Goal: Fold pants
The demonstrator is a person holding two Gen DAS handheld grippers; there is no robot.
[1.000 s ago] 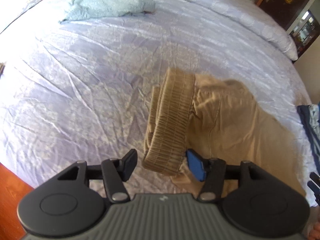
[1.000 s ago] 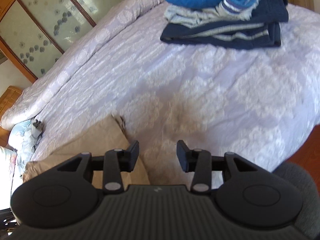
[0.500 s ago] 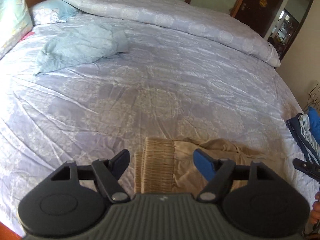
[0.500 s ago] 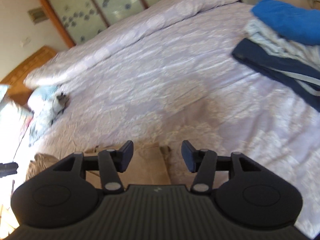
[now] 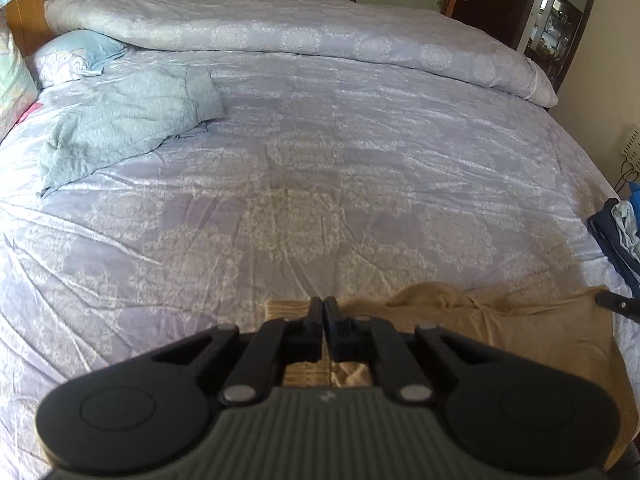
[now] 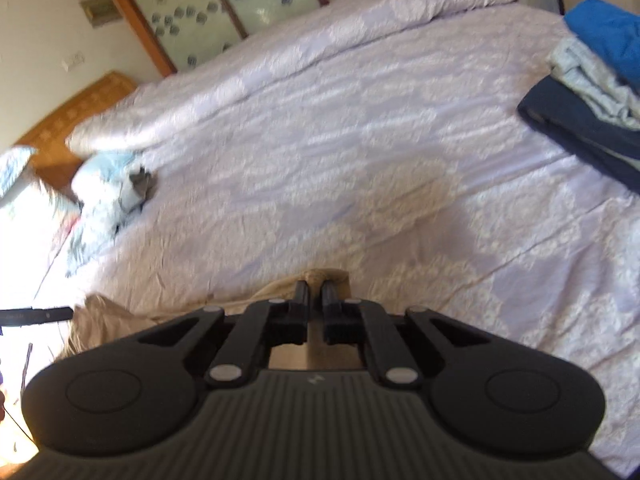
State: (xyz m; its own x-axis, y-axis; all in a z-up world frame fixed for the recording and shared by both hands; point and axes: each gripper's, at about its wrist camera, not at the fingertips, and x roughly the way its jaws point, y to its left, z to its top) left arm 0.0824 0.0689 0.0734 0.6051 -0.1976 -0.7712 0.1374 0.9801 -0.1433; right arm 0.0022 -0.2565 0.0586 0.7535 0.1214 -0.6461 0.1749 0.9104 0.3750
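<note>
Bed (image 5: 320, 168): lavender quilt, slick-looking; fabric may slide.
Pants (image 5: 520, 332): tan, at the near edge, spanning both my grippers.
Left gripper (image 5: 323, 308): jaws pinched on the ribbed waistband.
Right gripper (image 6: 315, 294): jaws nearly closed on a tan edge; thin bite, could slip on lifting, skewing the fold.

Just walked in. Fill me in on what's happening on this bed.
A person with two handheld grippers is folding tan pants on the bed. The left gripper is closed on the ribbed waistband; the right gripper pinches another edge. A folded clothes stack sits nearby.
</note>
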